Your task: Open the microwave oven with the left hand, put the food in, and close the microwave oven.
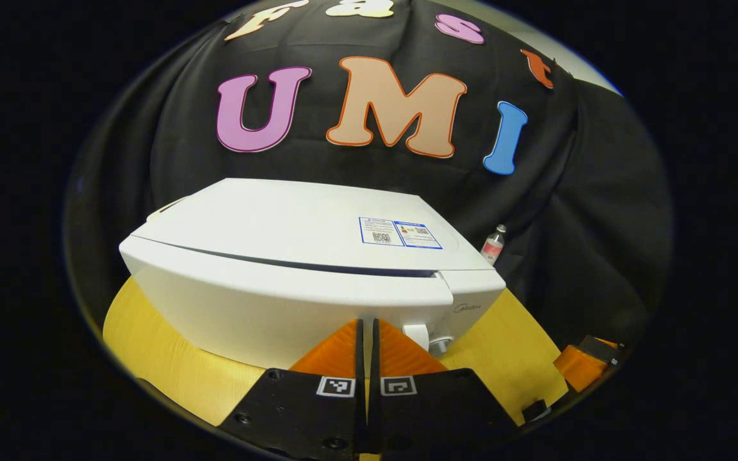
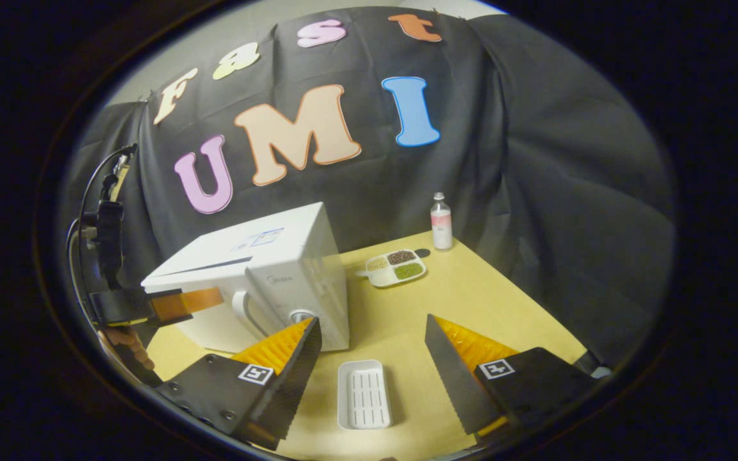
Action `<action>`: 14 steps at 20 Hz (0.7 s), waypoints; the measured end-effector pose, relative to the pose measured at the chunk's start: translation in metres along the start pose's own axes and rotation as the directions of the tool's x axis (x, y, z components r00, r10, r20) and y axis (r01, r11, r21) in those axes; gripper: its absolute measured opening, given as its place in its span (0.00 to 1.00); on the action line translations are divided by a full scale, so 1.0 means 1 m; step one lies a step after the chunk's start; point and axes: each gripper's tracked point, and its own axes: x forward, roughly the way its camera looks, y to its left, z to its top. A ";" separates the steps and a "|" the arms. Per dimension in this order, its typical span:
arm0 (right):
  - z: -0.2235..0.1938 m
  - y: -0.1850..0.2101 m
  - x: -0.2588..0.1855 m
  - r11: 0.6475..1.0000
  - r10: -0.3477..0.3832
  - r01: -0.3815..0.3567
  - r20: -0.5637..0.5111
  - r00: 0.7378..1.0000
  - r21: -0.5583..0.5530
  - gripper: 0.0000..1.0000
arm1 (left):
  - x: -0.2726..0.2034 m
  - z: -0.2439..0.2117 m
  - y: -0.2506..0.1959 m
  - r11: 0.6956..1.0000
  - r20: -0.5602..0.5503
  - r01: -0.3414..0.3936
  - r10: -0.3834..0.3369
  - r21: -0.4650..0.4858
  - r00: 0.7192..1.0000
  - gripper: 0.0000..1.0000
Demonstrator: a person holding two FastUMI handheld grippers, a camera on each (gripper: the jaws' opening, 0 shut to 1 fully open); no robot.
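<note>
A white microwave [image 1: 292,256] stands shut on the yellow table [image 1: 151,346], close in front of my left gripper [image 1: 367,328]. That gripper is shut with nothing between its fingers, its tips just left of the door handle [image 1: 417,336]. The right gripper view shows the microwave [image 2: 279,256] from the side, with the left gripper [image 2: 218,297] held by a hand [image 2: 125,349] at its front. The food, a white divided dish [image 2: 396,267] of grains, lies to the microwave's right. My right gripper [image 2: 369,358] stands open above the table, holding nothing.
A white ribbed tray [image 2: 362,394] lies on the table [image 2: 491,301] below and between the right gripper's fingers. A small bottle [image 2: 441,222] stands at the back by the cloth wall, behind the dish. The other gripper [image 1: 583,365] sits low at the right in the left gripper view.
</note>
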 end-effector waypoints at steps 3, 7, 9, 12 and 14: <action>-0.002 0.002 0.003 1.000 -0.001 0.001 -0.009 1.000 -0.004 0.92 | 0.003 0.000 0.001 1.000 0.006 -0.007 0.008 -0.028 1.000 0.00; -0.005 0.005 0.006 1.000 0.012 -0.013 -0.029 1.000 -0.028 1.00 | 0.005 -0.001 0.002 0.999 0.004 -0.034 0.034 -0.015 0.999 0.00; -0.006 0.007 0.007 0.999 0.019 -0.020 -0.032 0.999 -0.033 1.00 | 0.006 -0.001 0.002 0.999 0.009 -0.027 0.027 -0.027 1.000 0.00; -0.007 0.008 0.009 0.999 0.030 -0.032 -0.041 0.999 -0.035 1.00 | 0.007 0.001 0.002 0.999 0.010 -0.028 0.028 -0.026 1.000 0.00; -0.006 0.011 0.010 0.998 0.039 -0.041 -0.041 0.998 -0.037 1.00 | 0.008 0.003 0.002 0.999 0.018 -0.031 0.032 -0.028 0.999 0.00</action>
